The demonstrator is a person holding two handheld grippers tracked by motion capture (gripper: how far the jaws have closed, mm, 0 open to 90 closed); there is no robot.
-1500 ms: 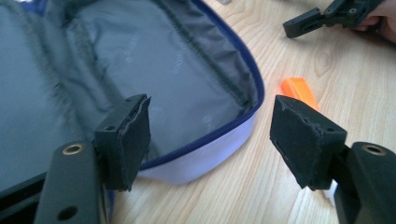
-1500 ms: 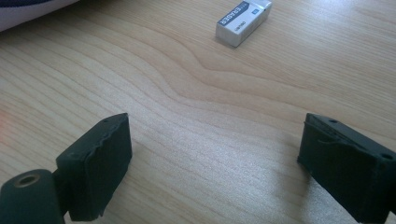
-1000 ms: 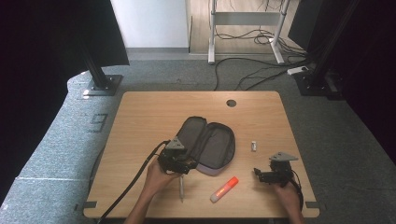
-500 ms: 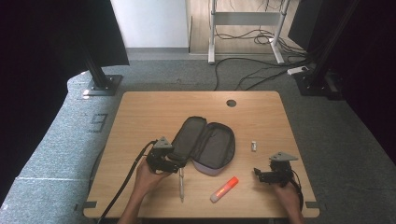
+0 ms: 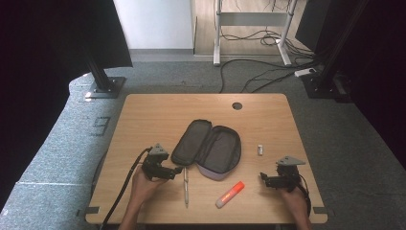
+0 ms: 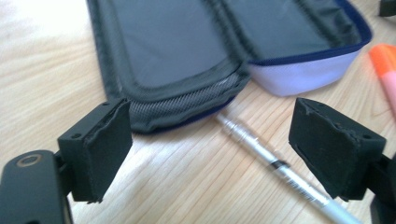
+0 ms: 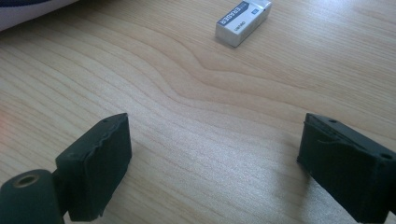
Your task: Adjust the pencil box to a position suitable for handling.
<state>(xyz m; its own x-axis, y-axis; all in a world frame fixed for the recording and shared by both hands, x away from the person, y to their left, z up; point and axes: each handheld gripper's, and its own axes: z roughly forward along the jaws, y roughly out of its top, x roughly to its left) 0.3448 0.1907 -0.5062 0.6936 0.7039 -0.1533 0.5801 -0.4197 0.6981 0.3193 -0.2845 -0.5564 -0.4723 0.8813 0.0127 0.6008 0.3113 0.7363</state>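
1. High view, surroundings: A light wooden table [image 5: 158,115] is set on a grey carpeted floor [image 5: 72,124]. Black stands and loose cables are seen beyond its far edge.

2. High view, objects: An open pencil case [image 5: 207,148] is laid flat near the middle of the table. A silver pen [image 5: 186,186] lies just beside the case's near left corner, pointing toward the person. An orange highlighter [image 5: 230,193] lies to the right of the pen, near the front edge. A small white eraser [image 5: 260,149] is placed to the right of the case, apart from it.

3. High view, grippers: The left gripper [image 5: 173,171] is held low over the table, left of the pen's upper end and beside the case's corner. The right gripper [image 5: 264,180] is held near the front right of the table, well apart from the eraser and right of the highlighter.

4. Left gripper view: The left gripper [image 6: 210,144] is seen with its jaws spread wide; they have just been opening. The pen [image 6: 280,170] runs diagonally across the gap between them, but no pad is pressed on it. The case's dark flap [image 6: 173,51] lies just past the jaw tips, and the highlighter [image 6: 385,70] shows at the right edge.

5. Right gripper view: The right gripper [image 7: 212,154] is seen with its jaws wide apart over bare wood, nothing between them. The eraser [image 7: 243,16] lies ahead, well clear of the jaws.
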